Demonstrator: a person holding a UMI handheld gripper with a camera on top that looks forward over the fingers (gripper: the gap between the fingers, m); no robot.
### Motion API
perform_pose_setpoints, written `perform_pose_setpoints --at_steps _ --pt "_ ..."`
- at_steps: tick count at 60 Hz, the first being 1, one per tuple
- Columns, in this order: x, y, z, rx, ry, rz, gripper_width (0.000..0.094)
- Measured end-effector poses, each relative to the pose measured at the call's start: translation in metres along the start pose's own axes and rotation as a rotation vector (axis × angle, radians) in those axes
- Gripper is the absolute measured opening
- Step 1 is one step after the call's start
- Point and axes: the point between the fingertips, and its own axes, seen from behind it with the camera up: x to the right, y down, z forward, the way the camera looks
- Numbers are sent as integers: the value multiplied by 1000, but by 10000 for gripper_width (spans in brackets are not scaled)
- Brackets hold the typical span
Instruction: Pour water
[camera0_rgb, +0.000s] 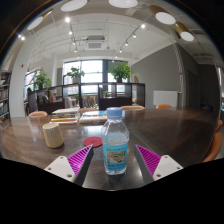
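On the dark table (170, 130), the bottle (116, 140) stands between the wide-open gripper (114, 160); it should close squarely mid-body before tipping toward the cup (53, 135).

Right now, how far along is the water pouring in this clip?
Early. Done: the tongs are lined up with the capped water bottle, which stands between the open fingers. In hand: the grasp; I cannot tell whether either pad touches it, and it stands upright on the wooden table. Left: closing, lifting, uncapping and pouring, perhaps into the pale cup nearby.
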Motion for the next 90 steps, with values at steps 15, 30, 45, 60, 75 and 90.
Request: perform_pose_setpoints --at_steps 15,30,45,60,75,90 --pt "1 -10 36 34 -29 -37 768" --pt "3 -16 52 27 -38 -35 408" --pt "-10 -14 53 39 -33 -148 279" --pt "-43 -46 80 61 -32 -532 278" --pt "-109 -111 119 161 37 -1177 275" --pt "-167 -142 142 298 128 -1708 274"
